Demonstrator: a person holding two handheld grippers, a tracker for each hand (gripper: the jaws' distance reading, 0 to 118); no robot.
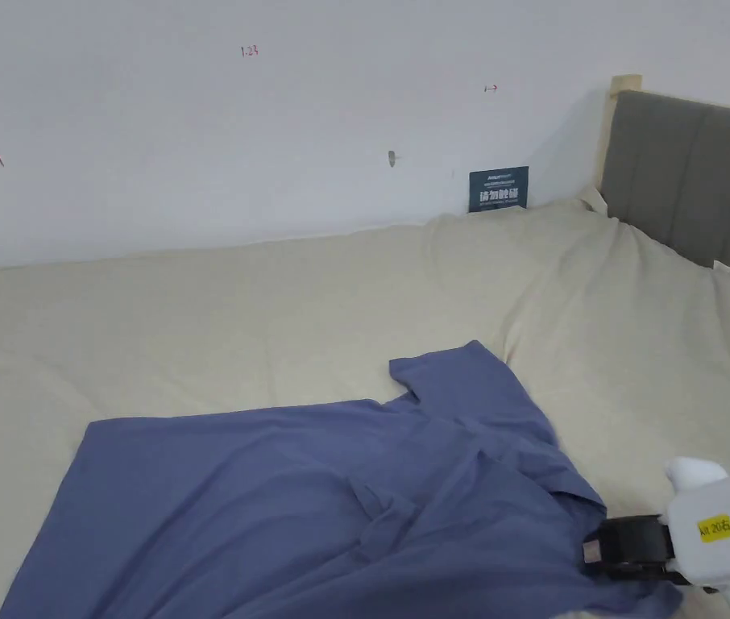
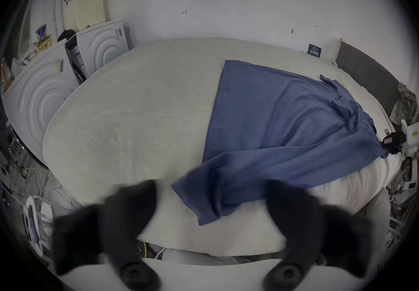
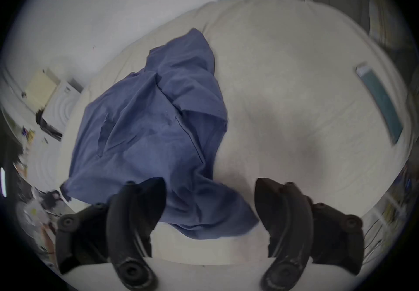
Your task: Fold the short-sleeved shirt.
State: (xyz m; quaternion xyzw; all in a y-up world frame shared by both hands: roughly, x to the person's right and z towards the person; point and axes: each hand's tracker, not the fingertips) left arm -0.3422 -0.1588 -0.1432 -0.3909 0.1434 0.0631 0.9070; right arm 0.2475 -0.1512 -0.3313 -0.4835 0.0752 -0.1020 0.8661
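A blue short-sleeved shirt (image 1: pixel 315 500) lies spread and rumpled on the cream bed (image 1: pixel 275 322), with one sleeve (image 1: pixel 468 387) pointing toward the wall. My right gripper (image 1: pixel 595 553) is at the shirt's near right edge. In the right gripper view it (image 3: pixel 210 200) is open, with a fold of the shirt (image 3: pixel 204 216) lying between its jaws. My left gripper (image 2: pixel 213 203) is open wide at the bed's front edge, and a loose corner of the shirt (image 2: pixel 204 200) lies between its jaws. The right gripper (image 2: pixel 394 141) also shows far off by the shirt's other end.
A grey headboard (image 1: pixel 694 177) stands at the right end of the bed and a white wall runs behind it. Two white washing machines (image 2: pixel 102 46) stand past the bed's left end. A teal strip (image 3: pixel 381 103) lies on the bed right of the shirt.
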